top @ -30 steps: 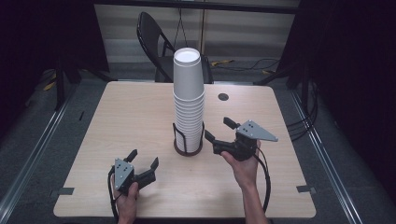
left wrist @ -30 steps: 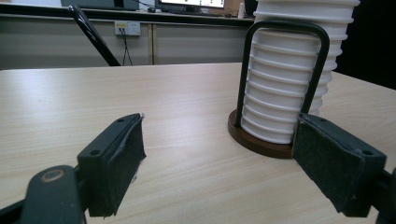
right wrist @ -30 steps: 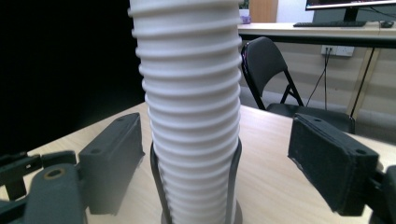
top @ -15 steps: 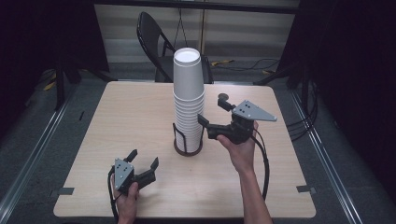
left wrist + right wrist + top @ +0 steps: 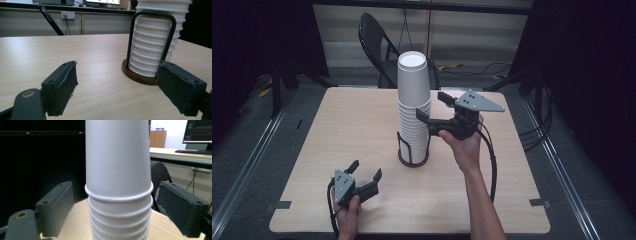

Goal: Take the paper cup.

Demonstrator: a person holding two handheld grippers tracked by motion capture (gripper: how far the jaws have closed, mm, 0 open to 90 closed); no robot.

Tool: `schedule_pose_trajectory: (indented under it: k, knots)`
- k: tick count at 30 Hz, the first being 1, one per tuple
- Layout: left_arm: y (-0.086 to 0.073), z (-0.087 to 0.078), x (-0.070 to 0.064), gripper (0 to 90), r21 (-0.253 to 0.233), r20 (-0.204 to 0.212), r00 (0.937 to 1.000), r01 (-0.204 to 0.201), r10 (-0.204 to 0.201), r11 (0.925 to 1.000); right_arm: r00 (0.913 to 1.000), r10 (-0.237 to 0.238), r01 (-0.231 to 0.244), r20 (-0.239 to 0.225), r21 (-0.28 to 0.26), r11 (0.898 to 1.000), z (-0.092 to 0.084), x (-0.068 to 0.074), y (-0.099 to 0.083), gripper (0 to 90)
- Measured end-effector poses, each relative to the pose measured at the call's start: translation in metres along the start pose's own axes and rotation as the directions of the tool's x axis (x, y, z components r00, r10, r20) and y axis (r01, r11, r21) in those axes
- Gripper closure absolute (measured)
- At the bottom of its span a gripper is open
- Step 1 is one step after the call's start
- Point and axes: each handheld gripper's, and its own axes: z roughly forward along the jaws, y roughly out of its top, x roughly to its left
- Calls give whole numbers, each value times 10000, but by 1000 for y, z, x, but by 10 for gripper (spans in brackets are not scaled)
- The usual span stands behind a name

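A: Where, the tall stack of white paper cups point(image 5: 413, 107)?

B: Upright in the black wire holder with its round dark wooden base point(image 5: 413, 159), near the middle of the pale wooden table point(image 5: 337, 130). Topmost cup upside down, flat bottom facing up.

A: And the right gripper point(image 5: 431, 107)?

B: Raised beside the stack's upper part, pointing at it from the right. Jaws just been opening, now spread to either side of the top cup's rim in the right gripper view point(image 5: 118, 195), pads off the paper on both sides.

A: The left gripper point(image 5: 365, 171)?

B: Low on the near left of the table, held in the left hand point(image 5: 346, 212). Jaws wide apart, nothing between them. Aimed toward the holder's base point(image 5: 136, 75), well short of it.
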Motion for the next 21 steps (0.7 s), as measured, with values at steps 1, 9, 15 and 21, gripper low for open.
schedule_pose_trajectory:
  k: [1, 9, 15, 21]
  knots:
    - [0, 0, 0, 168, 0, 0, 10000, 0, 0, 10000, 10000, 0, 0, 0, 0, 10000, 0, 0, 0, 136]
    - [0, 0, 0, 167, 18, 5, 10000, -11, 11, 10000, 9997, -116, 114, -232, -77, 9999, 12, -3, 17, 133]
    - [0, 0, 0, 167, 20, 21, 10000, -19, 19, 10000, 9995, -82, 80, -300, -55, 10000, 22, -6, 25, 131]
    - [0, -1, 1, 167, -43, 11, 10000, 68, -68, 10000, 9990, 62, -56, -446, 118, 9999, 39, -10, 26, 109]
